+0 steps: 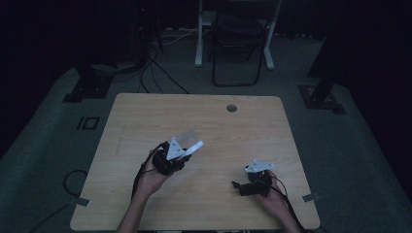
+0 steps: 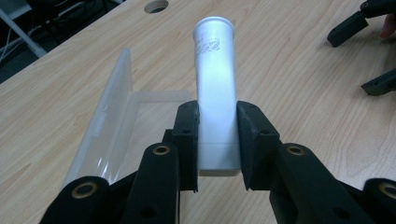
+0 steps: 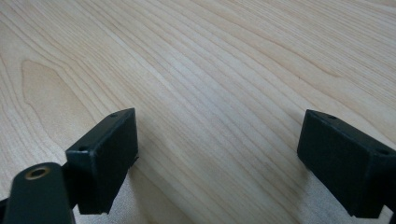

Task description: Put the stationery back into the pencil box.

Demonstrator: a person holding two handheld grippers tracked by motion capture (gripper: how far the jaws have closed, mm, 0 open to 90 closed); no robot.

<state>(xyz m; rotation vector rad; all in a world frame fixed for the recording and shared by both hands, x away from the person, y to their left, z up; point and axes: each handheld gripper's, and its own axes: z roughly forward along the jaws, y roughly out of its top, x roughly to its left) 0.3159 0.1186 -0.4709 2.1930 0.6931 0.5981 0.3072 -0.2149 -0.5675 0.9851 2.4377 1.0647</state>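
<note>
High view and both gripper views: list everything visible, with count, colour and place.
tube: one, white, clamped between the left tongs' pads
clear plastic case: one, translucent, open beside the tube
table: one, light wood, centre, with a round hole near its far edge
chair: one, dark, beyond the table
left tongs: black, shut on the tube
right tongs: black, open over bare wood
hands: two, at the near edge

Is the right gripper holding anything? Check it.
No: in the right gripper view the right gripper stands wide open over bare table.
</note>
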